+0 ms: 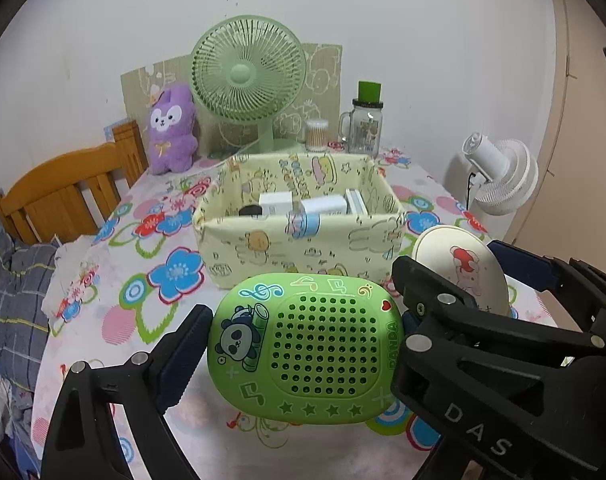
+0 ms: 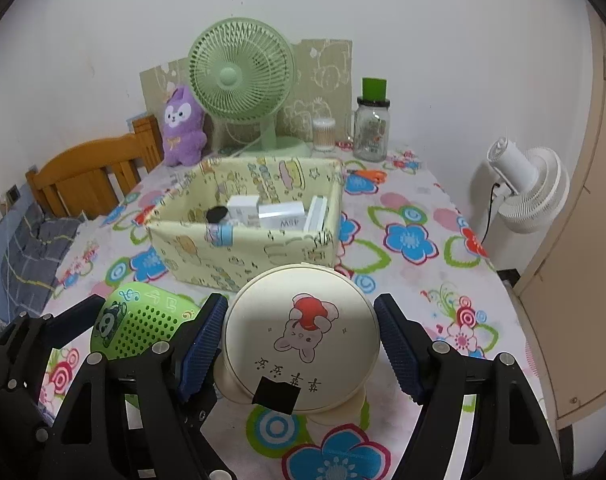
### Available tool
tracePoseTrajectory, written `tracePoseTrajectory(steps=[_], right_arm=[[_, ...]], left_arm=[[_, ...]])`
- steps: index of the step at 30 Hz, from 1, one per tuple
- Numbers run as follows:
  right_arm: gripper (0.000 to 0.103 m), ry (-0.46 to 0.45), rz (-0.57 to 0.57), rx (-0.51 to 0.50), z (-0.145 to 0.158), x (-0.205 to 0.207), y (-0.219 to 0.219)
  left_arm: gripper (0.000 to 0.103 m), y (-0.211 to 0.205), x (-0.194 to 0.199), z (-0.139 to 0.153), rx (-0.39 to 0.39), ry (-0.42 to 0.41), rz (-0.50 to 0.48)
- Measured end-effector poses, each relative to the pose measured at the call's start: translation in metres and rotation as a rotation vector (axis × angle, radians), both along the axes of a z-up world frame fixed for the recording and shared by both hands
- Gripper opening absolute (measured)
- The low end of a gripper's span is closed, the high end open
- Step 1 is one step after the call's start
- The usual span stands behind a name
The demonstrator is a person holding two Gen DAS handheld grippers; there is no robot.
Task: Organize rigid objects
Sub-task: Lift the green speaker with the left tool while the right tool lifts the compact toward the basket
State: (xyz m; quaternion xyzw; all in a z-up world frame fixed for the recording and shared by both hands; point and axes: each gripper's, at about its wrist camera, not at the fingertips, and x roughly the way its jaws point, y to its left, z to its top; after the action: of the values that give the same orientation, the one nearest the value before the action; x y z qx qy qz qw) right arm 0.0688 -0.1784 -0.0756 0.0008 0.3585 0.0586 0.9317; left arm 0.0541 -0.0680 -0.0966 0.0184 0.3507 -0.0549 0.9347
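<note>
A green panda speaker (image 1: 303, 348) sits between the fingers of my left gripper (image 1: 303, 344), which is shut on its two sides just above the flowered tablecloth. It also shows in the right wrist view (image 2: 143, 322). A cream round device with a bunny print (image 2: 301, 340) stands on small feet between the fingers of my right gripper (image 2: 301, 344), whose blue pads touch its sides. It also shows in the left wrist view (image 1: 463, 268). A pale yellow fabric basket (image 1: 299, 246) (image 2: 243, 248) stands just behind both, holding white boxes (image 2: 281, 216) and a small black item (image 2: 217, 214).
A green desk fan (image 2: 239, 80), a purple plush (image 2: 183, 128), a cotton swab jar (image 2: 323, 134) and a glass jar with green lid (image 2: 371, 128) stand at the back. A white fan (image 2: 531, 188) is off the right edge. A wooden chair (image 2: 91, 176) stands left.
</note>
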Motion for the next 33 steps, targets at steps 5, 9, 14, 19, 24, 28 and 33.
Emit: tracePoseTrajectory(steps=[5, 9, 14, 19, 24, 28, 33], right_arm=[[0.077, -0.020, -0.004, 0.007, 0.011, 0.001, -0.001], [0.077, -0.036, -0.007, 0.010, 0.019, 0.002, -0.001], [0.077, -0.050, -0.012, 0.015, 0.026, 0.004, -0.001], [0.077, -0.060, -0.017, 0.014, 0.032, 0.010, 0.001], [0.077, -0.063, -0.020, 0.006, 0.034, 0.020, 0.003], [0.077, -0.058, -0.022, 0.009, 0.034, 0.029, 0.005], [0.077, -0.051, -0.024, 0.010, 0.031, 0.044, 0.007]], left_arm=[[0.095, 0.001, 0.002, 0.010, 0.003, -0.015, -0.003], [0.095, 0.000, 0.003, 0.018, 0.007, -0.028, -0.005], [0.095, 0.001, 0.006, 0.026, 0.014, -0.041, -0.011], [0.095, 0.003, 0.012, 0.029, 0.012, -0.044, -0.009], [0.095, 0.005, 0.021, 0.031, 0.010, -0.040, -0.006], [0.095, 0.007, 0.029, 0.031, 0.010, -0.037, -0.004], [0.095, 0.010, 0.044, 0.029, 0.013, -0.028, -0.002]])
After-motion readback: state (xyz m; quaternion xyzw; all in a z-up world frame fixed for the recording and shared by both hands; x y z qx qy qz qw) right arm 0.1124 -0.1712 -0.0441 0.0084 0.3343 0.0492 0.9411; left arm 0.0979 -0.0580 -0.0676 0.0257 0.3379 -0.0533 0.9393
